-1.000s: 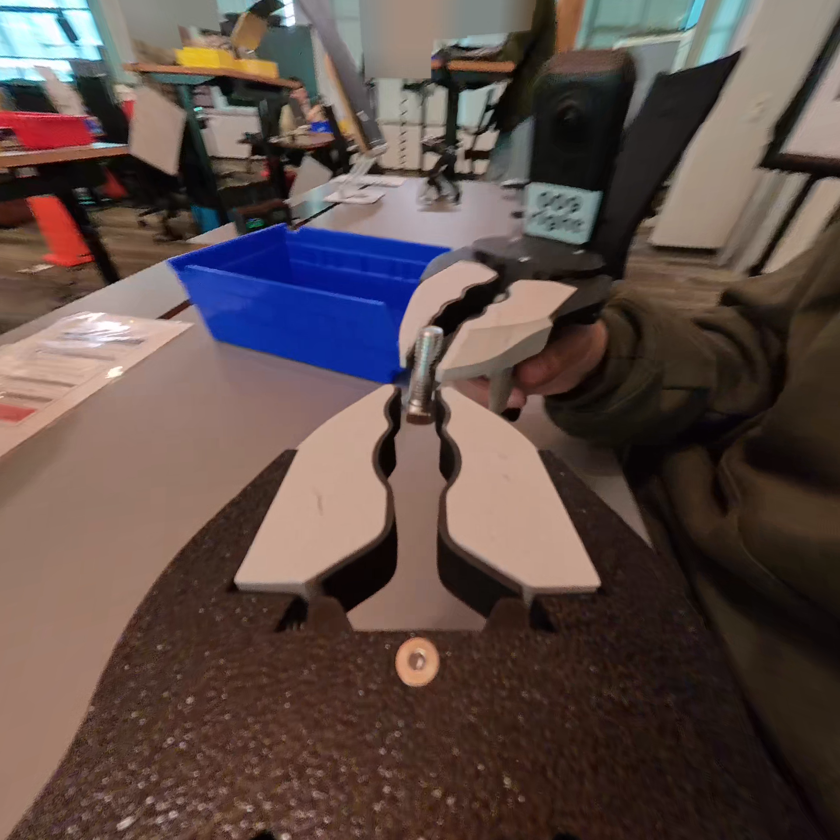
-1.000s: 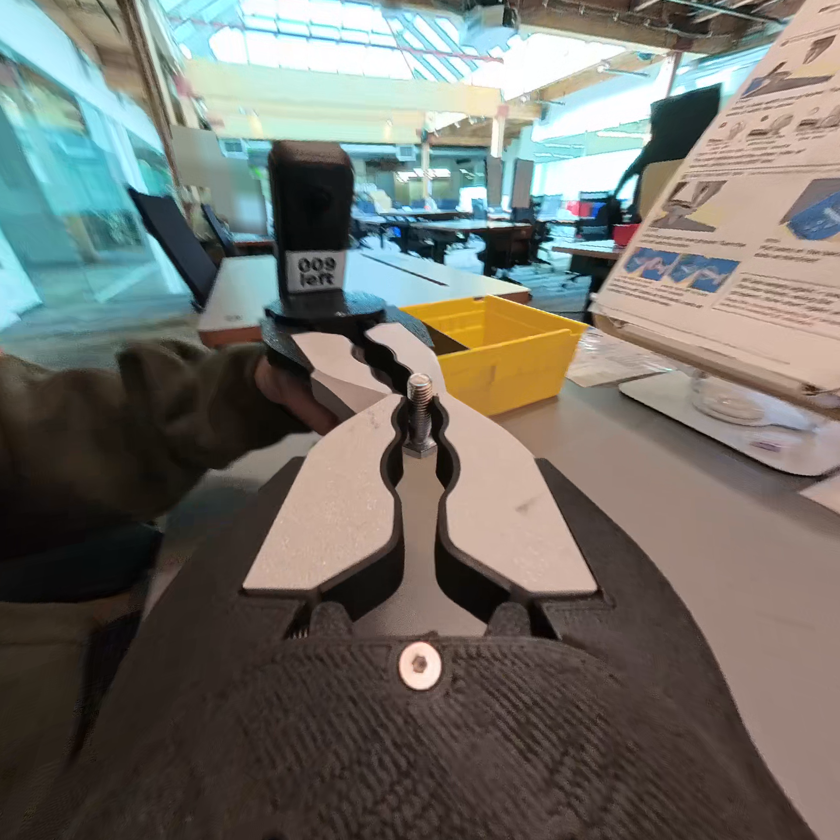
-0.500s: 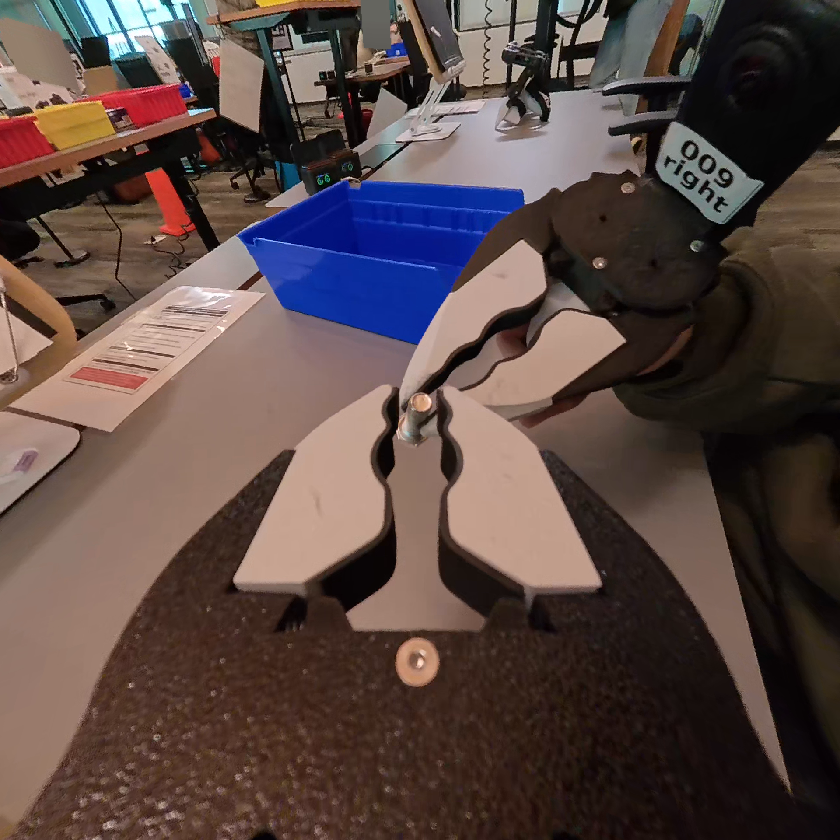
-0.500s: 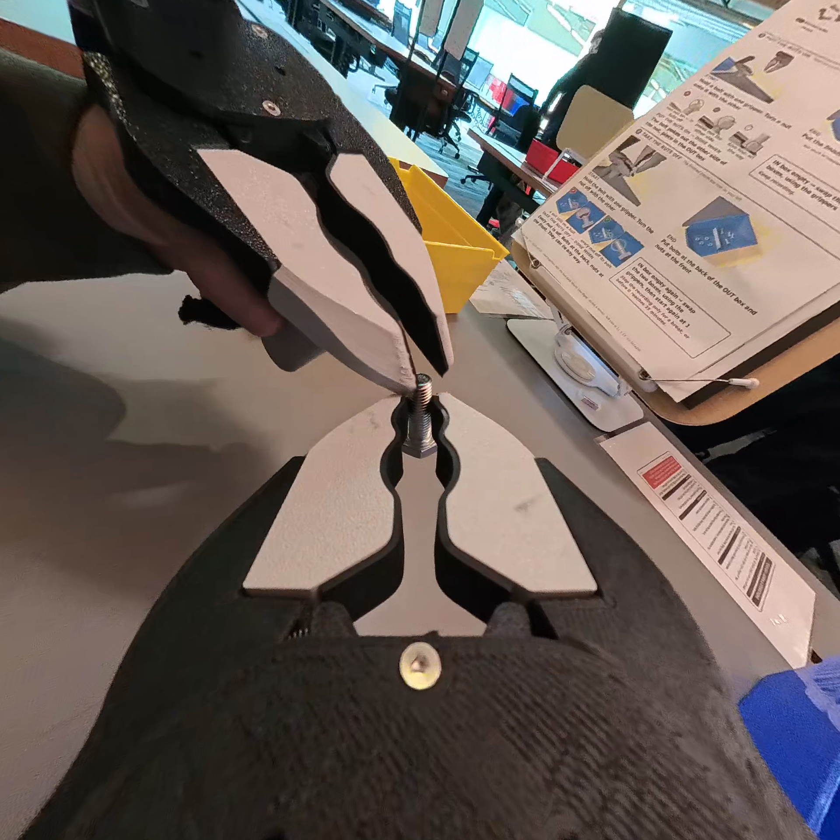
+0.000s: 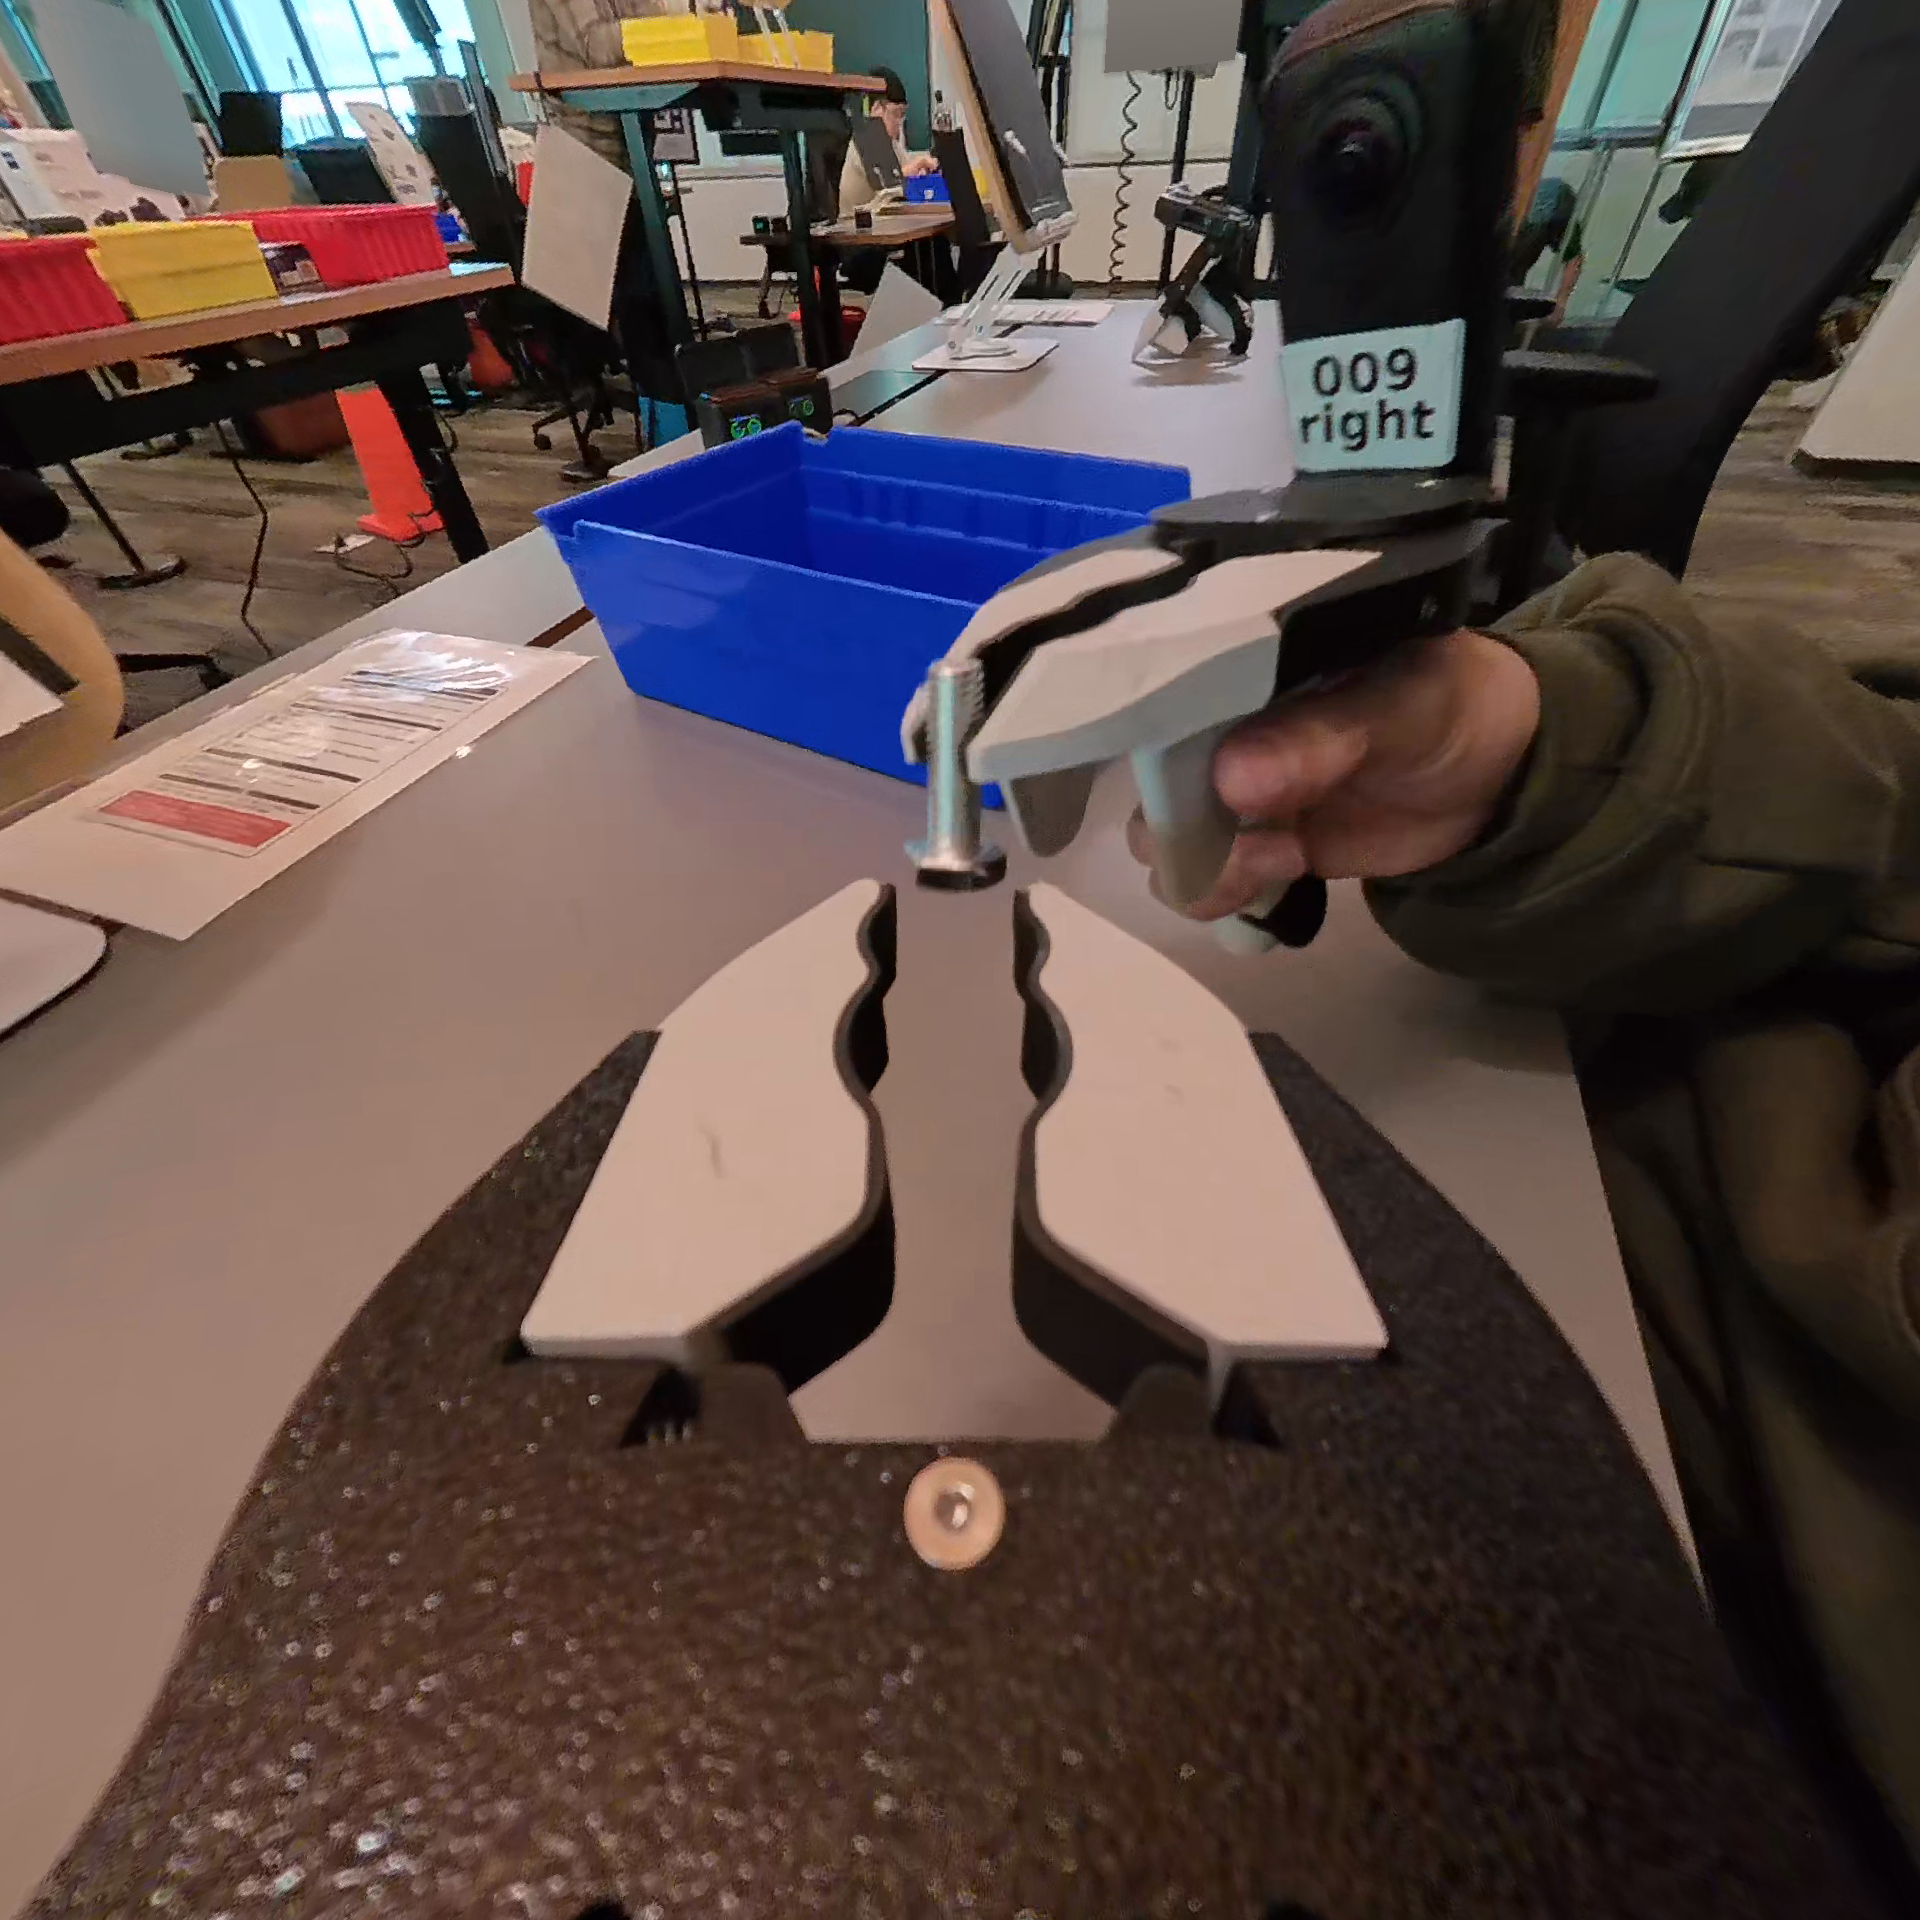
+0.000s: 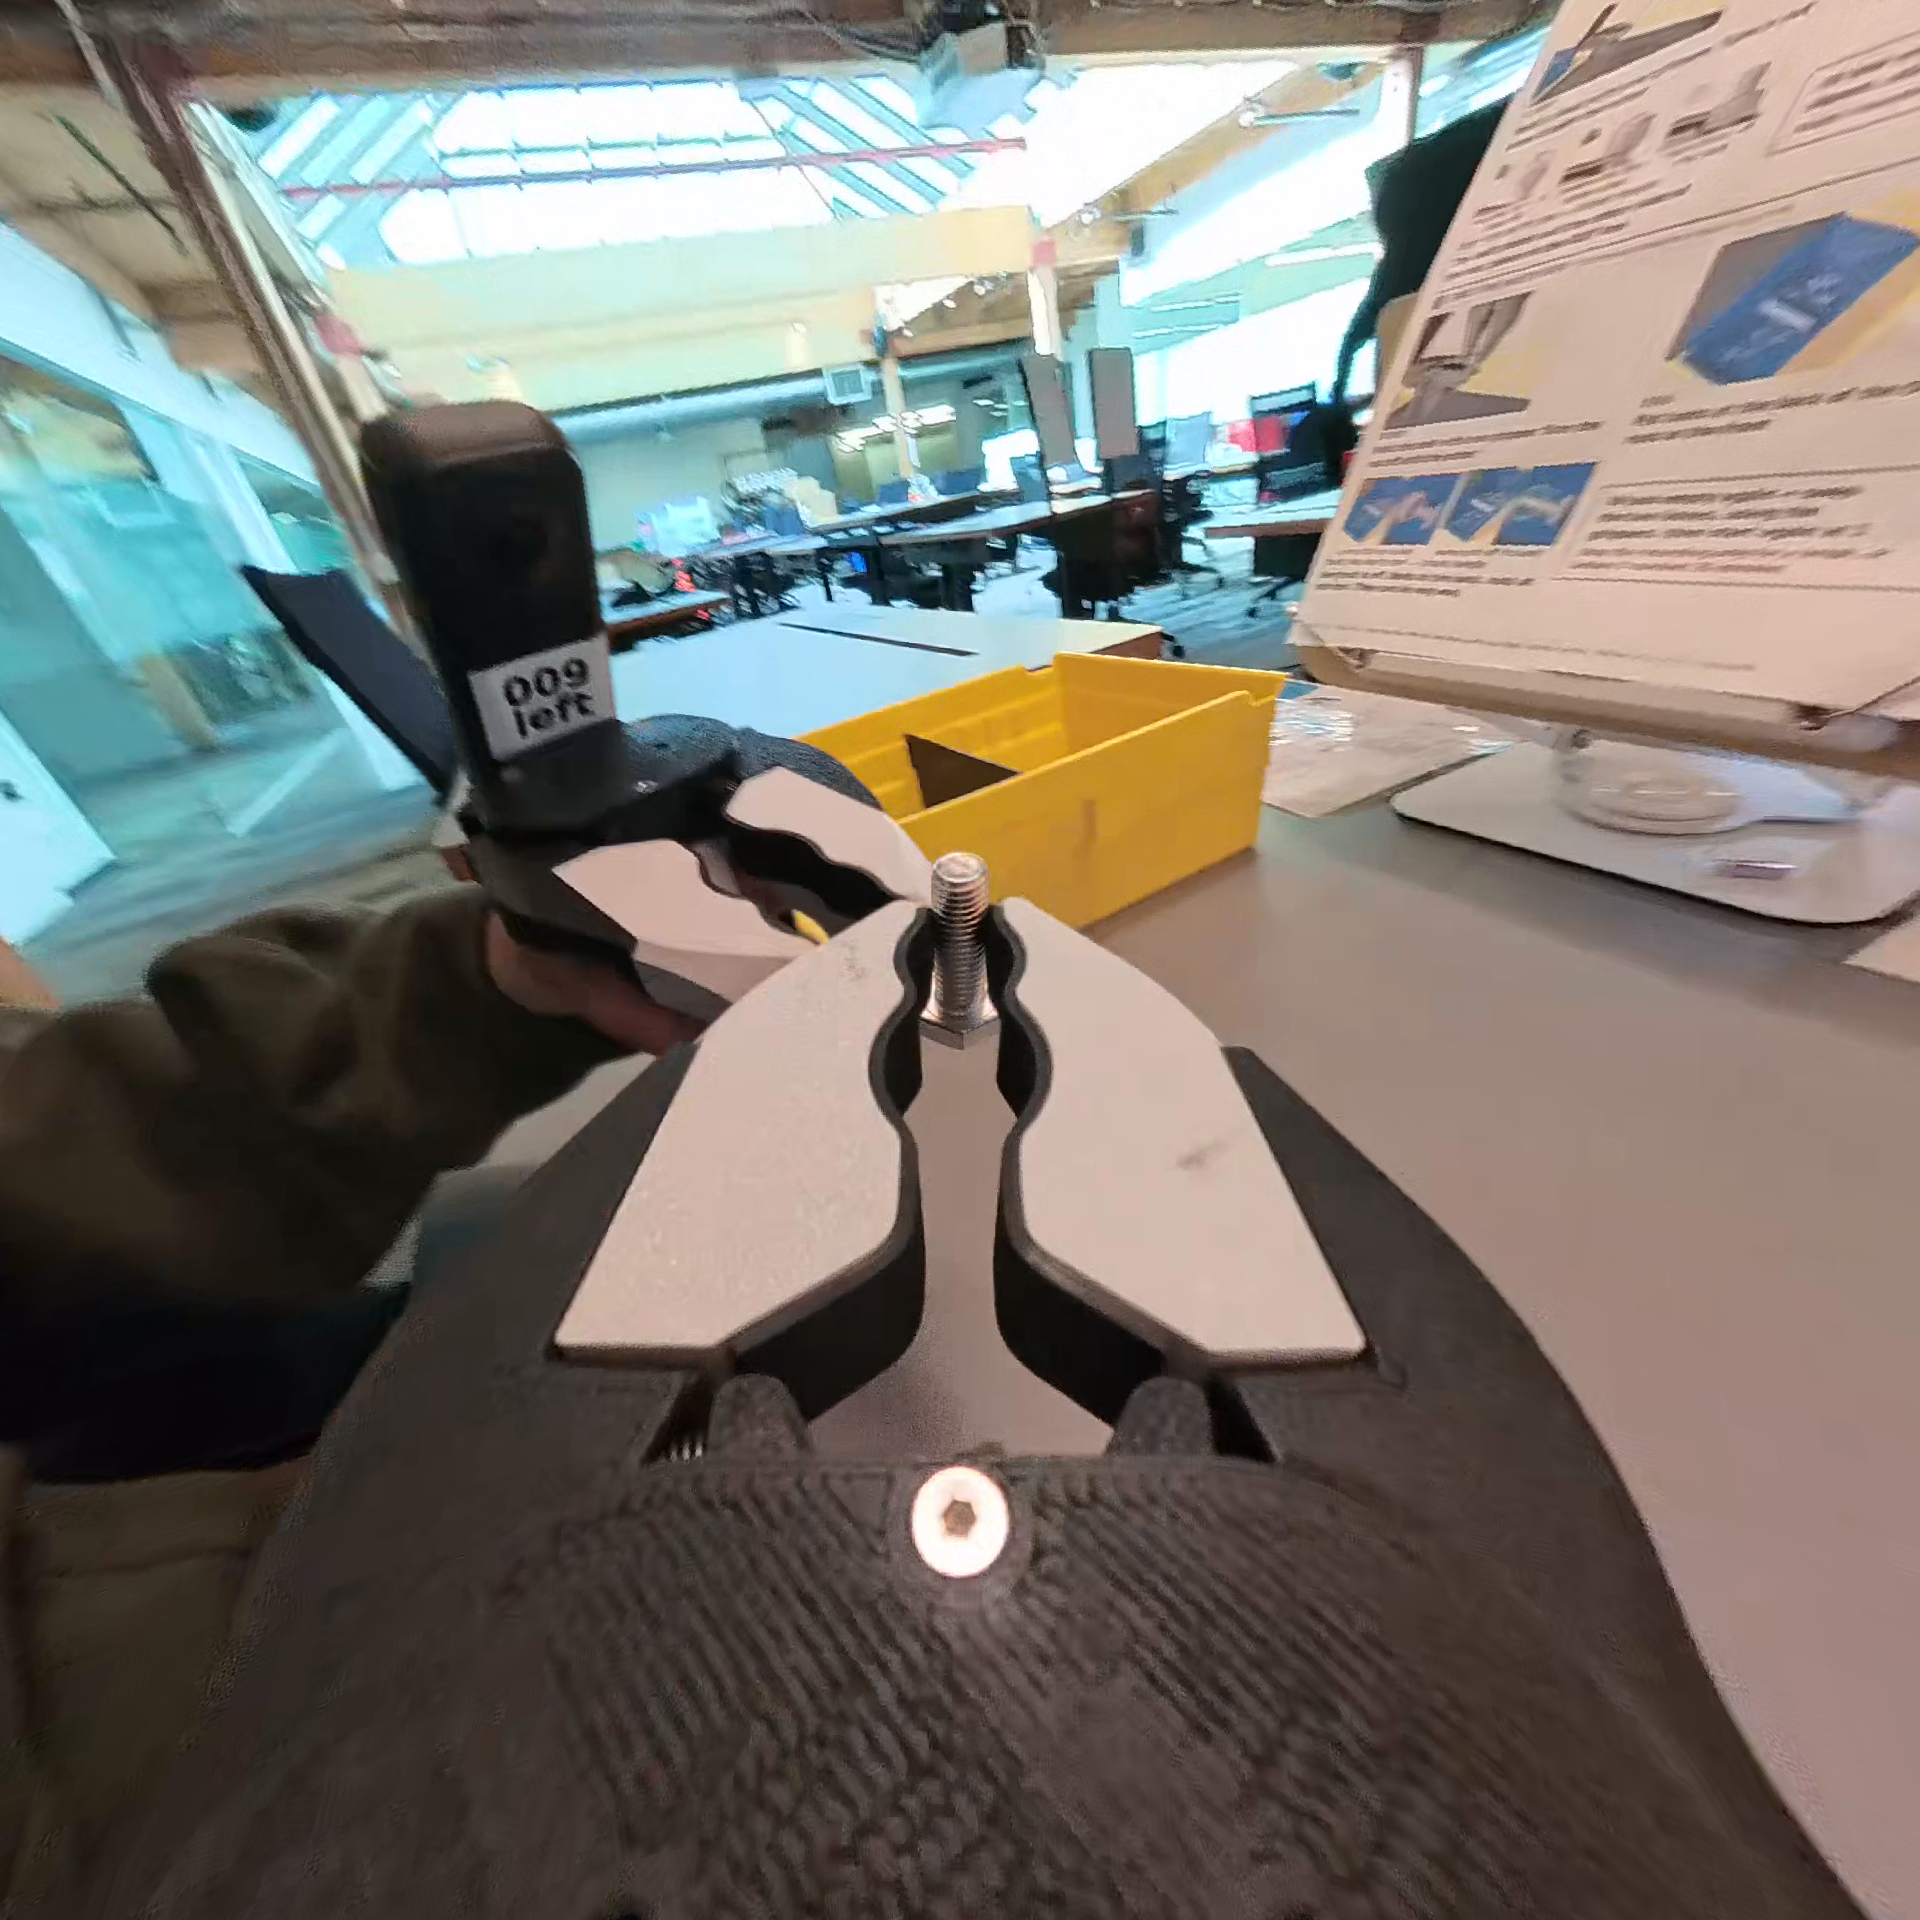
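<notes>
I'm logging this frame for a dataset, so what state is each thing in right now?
Left gripper: open, holding nothing.
Right gripper: shut on the bolt.
Bolt: upright, thread up, head down, clear of the table.
Blue bin: upright on the table, looks empty.
Yellow bin: upright, dark divider inside.
Instruction sheet: propped on a stand.

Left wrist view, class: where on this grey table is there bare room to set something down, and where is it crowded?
Bare table lies between the laminated sheet, the blue bin and the left hand-held gripper. It is crowded ahead and to the right, where the right hand-held gripper holds a bolt upright just past the open left fingertips, with the sleeve behind.
</notes>
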`<state>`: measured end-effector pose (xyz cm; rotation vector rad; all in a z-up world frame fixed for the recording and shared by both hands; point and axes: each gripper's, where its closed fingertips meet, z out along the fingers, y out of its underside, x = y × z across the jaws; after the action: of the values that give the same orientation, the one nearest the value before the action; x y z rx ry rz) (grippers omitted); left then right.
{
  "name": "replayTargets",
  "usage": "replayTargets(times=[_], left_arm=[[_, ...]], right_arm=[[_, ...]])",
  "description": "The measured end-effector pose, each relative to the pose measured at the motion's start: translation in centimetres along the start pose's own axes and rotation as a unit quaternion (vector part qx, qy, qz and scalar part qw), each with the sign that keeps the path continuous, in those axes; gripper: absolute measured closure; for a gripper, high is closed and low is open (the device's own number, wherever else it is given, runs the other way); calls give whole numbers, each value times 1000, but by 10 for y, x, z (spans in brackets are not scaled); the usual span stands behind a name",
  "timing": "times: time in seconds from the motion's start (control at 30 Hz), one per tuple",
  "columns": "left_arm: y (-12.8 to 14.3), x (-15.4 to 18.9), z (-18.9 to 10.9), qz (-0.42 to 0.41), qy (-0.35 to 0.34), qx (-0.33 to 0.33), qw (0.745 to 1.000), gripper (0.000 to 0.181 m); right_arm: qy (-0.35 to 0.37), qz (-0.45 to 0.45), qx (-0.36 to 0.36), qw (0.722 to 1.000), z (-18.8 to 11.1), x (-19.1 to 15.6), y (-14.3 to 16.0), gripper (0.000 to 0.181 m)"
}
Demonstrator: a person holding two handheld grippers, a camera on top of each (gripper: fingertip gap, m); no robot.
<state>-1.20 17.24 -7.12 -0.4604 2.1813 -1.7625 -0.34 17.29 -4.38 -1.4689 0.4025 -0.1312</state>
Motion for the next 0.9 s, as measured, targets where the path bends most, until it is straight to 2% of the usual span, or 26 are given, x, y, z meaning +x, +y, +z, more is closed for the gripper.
replayTargets(times=[0.17,0.37,0.53,0.9], left_arm=[[3,2,5,-3,-2,-7,1000,161],[7,1,4,-3,-5,-13,1000,161],[17,0,4,-13,-5,-36,999,154],[16,2,3,-29,8,-22,999,156]], right_arm=[[-26,1,-14,1000,8,-12,11,172],[-23,-5,-29,999,11,-12,15,172],[-11,-13,-32,999,10,-7,14,172],[-16,-34,-50,998,11,-11,18,172]])
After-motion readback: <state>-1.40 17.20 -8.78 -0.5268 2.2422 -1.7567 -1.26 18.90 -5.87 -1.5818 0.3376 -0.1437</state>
